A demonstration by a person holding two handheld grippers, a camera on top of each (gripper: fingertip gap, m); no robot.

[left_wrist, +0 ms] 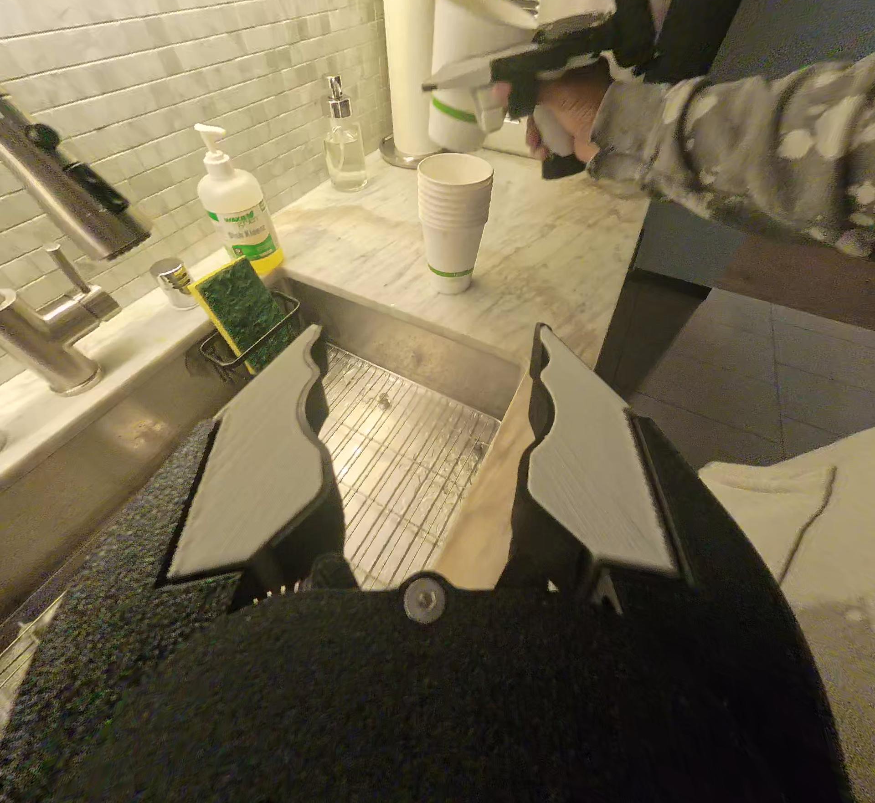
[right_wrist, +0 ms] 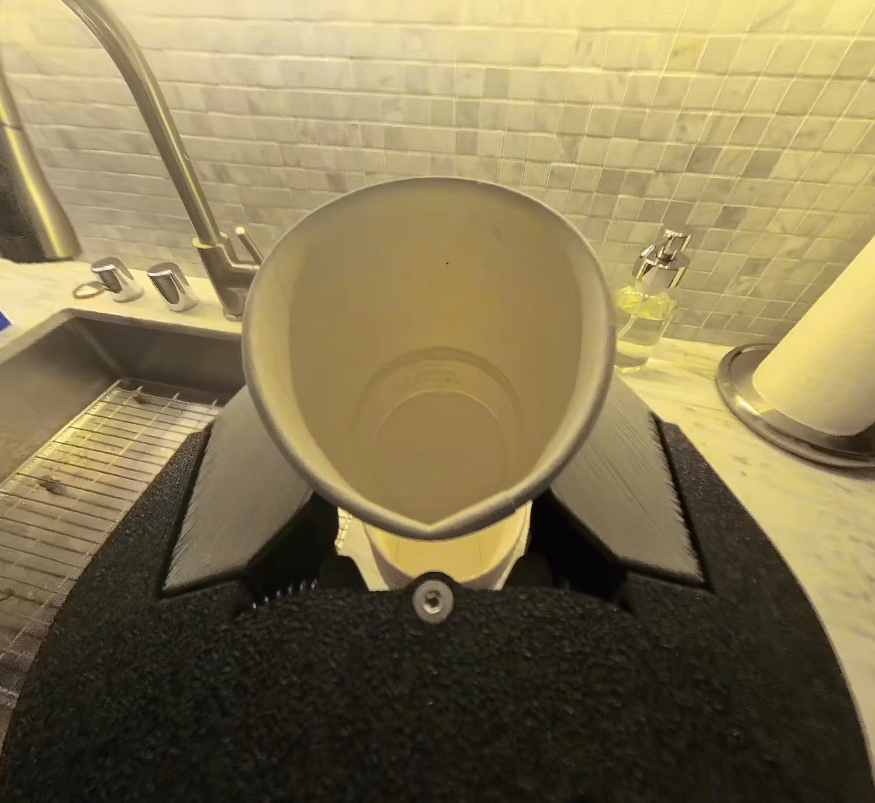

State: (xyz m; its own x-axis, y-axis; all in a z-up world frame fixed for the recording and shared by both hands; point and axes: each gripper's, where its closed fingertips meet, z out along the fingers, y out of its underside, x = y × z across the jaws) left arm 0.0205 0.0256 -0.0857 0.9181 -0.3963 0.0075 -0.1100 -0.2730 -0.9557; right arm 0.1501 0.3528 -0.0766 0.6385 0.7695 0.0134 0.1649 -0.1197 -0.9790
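Observation:
My right gripper (right_wrist: pixel 428 401) is shut on a white paper cup (right_wrist: pixel 426 345). The squeeze pinches the cup's rim to a point, and I look down into its empty inside. Beneath it shows the mouth of another cup (right_wrist: pixel 440 558). In the left wrist view the right gripper (left_wrist: pixel 478 84), held by a hand, carries this cup (left_wrist: pixel 454 65) above a stack of white paper cups (left_wrist: pixel 453 222) on the marble counter (left_wrist: pixel 544 259). My left gripper (left_wrist: pixel 428 335) is open and empty over the steel sink (left_wrist: pixel 445 364), above its wire grid (left_wrist: pixel 402 449).
A faucet (left_wrist: pixel 71 193) stands behind the sink. A green and yellow sponge (left_wrist: pixel 246 312) sits in a black wire holder at the sink corner. A soap pump bottle (left_wrist: pixel 236 207), a glass dispenser (left_wrist: pixel 344 151) and a paper towel roll (left_wrist: pixel 407 61) stand along the tiled wall. My hands' fingertips stand some 35 centimetres from each other.

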